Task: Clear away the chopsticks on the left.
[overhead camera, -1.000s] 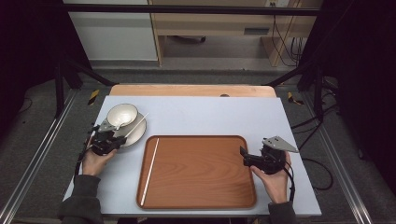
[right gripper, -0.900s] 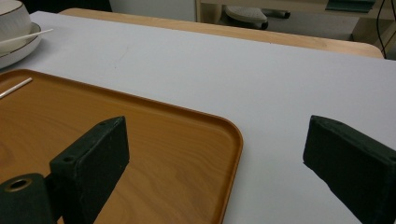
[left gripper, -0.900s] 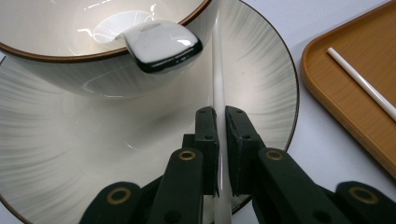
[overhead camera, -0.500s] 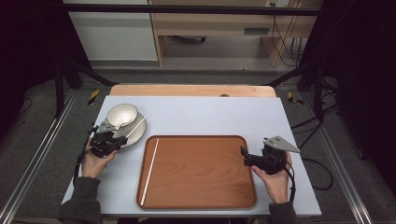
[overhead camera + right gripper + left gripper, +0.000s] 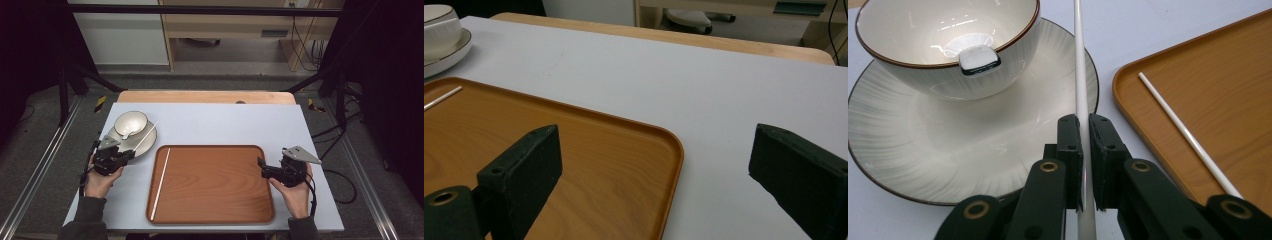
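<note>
My left gripper (image 5: 1084,135) is shut on a thin white chopstick (image 5: 1079,60), which runs from between the pads out over a white ribbed plate (image 5: 948,145). A white bowl (image 5: 938,30) with a brown rim stands on that plate, with a white spoon (image 5: 978,59) resting in it. In the high view the left gripper (image 5: 127,156) is at the plate's near edge, and the held chopstick (image 5: 145,136) points to the far right. A second chopstick (image 5: 161,182) lies along the left side of the wooden tray (image 5: 215,210). My right gripper (image 5: 261,167) stands open at the tray's right edge, jaws bare.
The tray (image 5: 574,165) lies in the middle of the light grey table top (image 5: 225,120). In the right gripper view, the bowl (image 5: 439,25) and plate (image 5: 449,55) sit far off at the upper left. Black frame posts stand beyond the table's far corners.
My left gripper has shifted a little toward the near side with the chopstick in it. The right gripper has stayed put.
</note>
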### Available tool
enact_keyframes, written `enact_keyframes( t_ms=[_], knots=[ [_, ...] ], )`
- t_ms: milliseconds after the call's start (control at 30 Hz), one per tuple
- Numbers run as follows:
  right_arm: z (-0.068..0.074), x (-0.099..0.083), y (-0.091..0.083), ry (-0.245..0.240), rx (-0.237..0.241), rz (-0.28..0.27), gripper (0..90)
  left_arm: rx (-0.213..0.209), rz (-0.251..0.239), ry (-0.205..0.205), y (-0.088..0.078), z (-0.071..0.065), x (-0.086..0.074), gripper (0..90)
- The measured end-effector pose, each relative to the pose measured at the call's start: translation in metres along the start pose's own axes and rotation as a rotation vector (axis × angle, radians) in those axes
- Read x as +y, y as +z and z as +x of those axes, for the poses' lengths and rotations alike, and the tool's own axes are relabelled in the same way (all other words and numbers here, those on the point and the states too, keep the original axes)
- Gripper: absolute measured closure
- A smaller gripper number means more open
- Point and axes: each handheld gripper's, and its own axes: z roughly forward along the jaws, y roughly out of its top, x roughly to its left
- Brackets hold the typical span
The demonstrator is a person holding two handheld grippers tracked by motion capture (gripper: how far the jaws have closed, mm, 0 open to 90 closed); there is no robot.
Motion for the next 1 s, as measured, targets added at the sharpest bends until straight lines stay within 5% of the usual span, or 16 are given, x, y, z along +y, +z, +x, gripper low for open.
enact_keyframes(
  t_ms=[367,733,1000],
  knots=[
    [0.000,0.000,-0.001,0.004,0.000,-0.002,6.9,0.035,-0.075,-0.013,-0.022,-0.034,0.005,84.3],
    [-0.001,0.001,-0.003,0.010,-0.005,-0.007,6.9,0.076,-0.152,-0.080,-0.036,-0.067,0.012,84.2],
    [-0.004,0.002,-0.006,0.023,-0.008,-0.019,6.9,0.078,-0.164,-0.113,-0.039,-0.085,0.014,84.2]
  ],
)
